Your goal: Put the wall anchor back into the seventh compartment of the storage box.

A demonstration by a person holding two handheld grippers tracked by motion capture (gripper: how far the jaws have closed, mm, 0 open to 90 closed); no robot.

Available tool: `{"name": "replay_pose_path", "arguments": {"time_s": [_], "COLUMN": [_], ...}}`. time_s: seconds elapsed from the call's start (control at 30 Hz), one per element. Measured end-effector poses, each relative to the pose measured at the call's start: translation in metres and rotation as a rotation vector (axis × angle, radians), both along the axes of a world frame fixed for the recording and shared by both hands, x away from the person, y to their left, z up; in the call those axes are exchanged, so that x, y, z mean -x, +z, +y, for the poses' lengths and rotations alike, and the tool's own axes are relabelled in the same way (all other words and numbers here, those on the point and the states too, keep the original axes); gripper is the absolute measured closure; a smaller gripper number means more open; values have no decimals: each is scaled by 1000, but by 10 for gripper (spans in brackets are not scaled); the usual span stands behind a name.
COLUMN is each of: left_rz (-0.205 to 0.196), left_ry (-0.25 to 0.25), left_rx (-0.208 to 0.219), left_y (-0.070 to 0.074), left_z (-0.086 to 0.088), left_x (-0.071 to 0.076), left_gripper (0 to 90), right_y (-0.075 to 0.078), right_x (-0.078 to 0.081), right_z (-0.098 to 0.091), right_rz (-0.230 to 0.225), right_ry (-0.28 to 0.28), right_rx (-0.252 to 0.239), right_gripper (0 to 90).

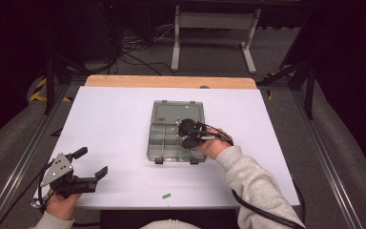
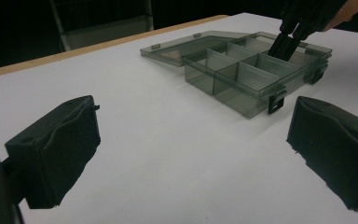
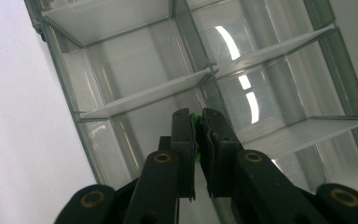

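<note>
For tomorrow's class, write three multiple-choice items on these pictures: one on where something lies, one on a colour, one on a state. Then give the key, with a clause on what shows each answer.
1. Where does the loose green piece lie?
A. On the table near its front edge
B. On the box lid
C. Between the left gripper's jaws

2. What colour is the piece held in the right gripper?
A. Red
B. Green
C. Blue

3. How does the box stand?
A. Shut and latched
B. Open, lid laid flat behind it
C. Tipped on its side

Key: A, the high view shows it on the white table, nearer the person than the box; B, a green sliver shows between the closed jaws in the right gripper view; B, the left gripper view shows bare compartments and the lid lying flat. The left gripper is open.
</note>
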State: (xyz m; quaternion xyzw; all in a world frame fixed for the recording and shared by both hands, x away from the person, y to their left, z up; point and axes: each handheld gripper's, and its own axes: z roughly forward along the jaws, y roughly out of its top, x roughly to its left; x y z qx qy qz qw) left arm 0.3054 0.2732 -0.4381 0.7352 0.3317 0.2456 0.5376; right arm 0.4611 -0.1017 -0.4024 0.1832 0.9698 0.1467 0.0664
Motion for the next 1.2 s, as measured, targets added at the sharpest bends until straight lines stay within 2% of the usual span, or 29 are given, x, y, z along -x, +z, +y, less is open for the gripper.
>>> {"name": "replay_pose_path", "arguments": {"time_s": [0.4, 0.57, 0.73, 0.83, 0.93, 1.03, 1.2], "left_rz": [-6, -9, -5, -7, -7, -4, -6], "left_ry": [0, -2, -3, 0, 1, -2, 0], "left_rx": [1, 0, -3, 1, -1, -2, 3], "left_y": [0, 0, 0, 0, 0, 0, 0], "left_z": [0, -1, 0, -1, -1, 0, -1], "left_x": [0, 0, 0, 0, 0, 0, 0], "left_gripper": [29, 29, 29, 29, 29, 29, 29], "right_y": [-5, -4, 6, 15, 24, 32, 40], "right_x": [0, 2, 7, 11, 17, 26, 38], "right_z": [2, 1, 0, -1, 0, 1, 3], "right_rz": [-1, -12, -24, -28, -8, -21, -37], "right_ry": [6, 6, -2, -2, -1, 19, 53], "right_rx": [18, 25, -12, -52, -74, -97, -116], "right_gripper": [835, 809, 722, 626, 517, 425, 347]}}
